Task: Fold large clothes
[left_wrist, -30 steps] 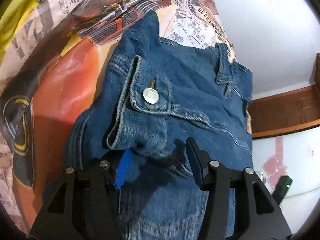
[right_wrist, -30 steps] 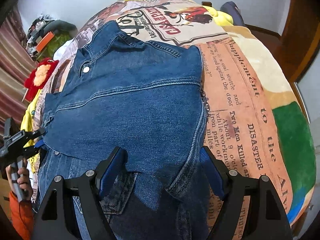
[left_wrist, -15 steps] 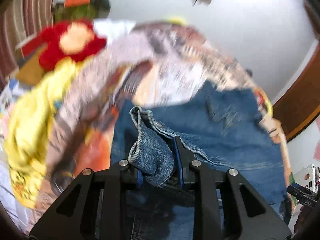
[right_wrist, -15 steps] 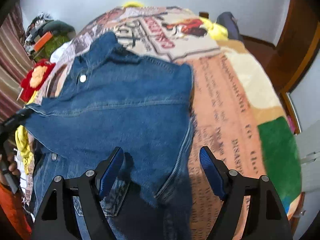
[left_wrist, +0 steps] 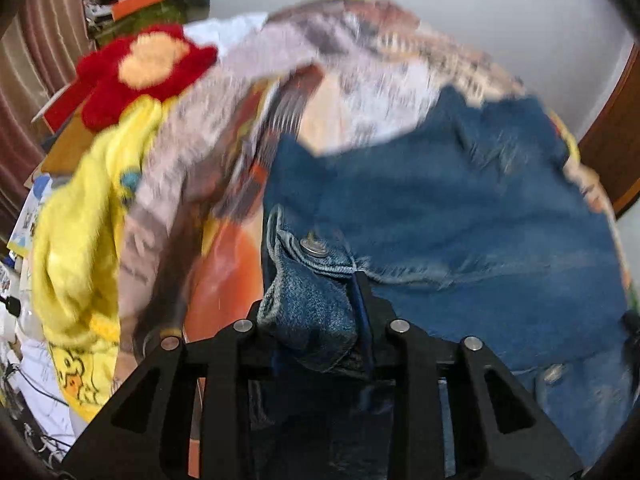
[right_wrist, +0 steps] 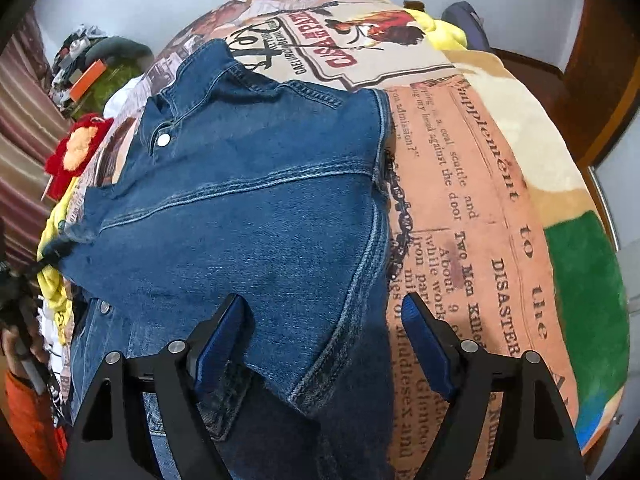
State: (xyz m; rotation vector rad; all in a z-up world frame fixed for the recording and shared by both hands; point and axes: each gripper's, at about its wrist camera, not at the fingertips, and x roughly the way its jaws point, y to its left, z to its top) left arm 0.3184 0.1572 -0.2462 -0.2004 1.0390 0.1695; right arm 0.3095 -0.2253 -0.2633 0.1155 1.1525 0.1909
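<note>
A blue denim jacket [right_wrist: 256, 208] lies spread on a bed covered by a printed blanket [right_wrist: 472, 208]. My left gripper [left_wrist: 316, 320] is shut on a bunched denim cuff with a metal snap button [left_wrist: 314, 246] and holds it up at the jacket's left edge; the jacket [left_wrist: 460, 216] stretches away to the right, blurred. In the right wrist view the left gripper [right_wrist: 24, 276] shows at the far left, gripping the jacket's corner. My right gripper [right_wrist: 324, 344] is open, with its blue pads either side of the jacket's near edge, just above the fabric.
A red and orange plush [left_wrist: 140, 68] and a yellow cloth [left_wrist: 80, 248] lie at the bed's left side, with clutter behind [right_wrist: 92, 68]. Wooden furniture [right_wrist: 600, 60] stands at the right. A yellow item [right_wrist: 440, 28] lies at the far end.
My left gripper closed on the denim cuff and lifted it, swinging toward the left of the bed. The jacket's left corner has been drawn outward. My right gripper stayed open and almost still.
</note>
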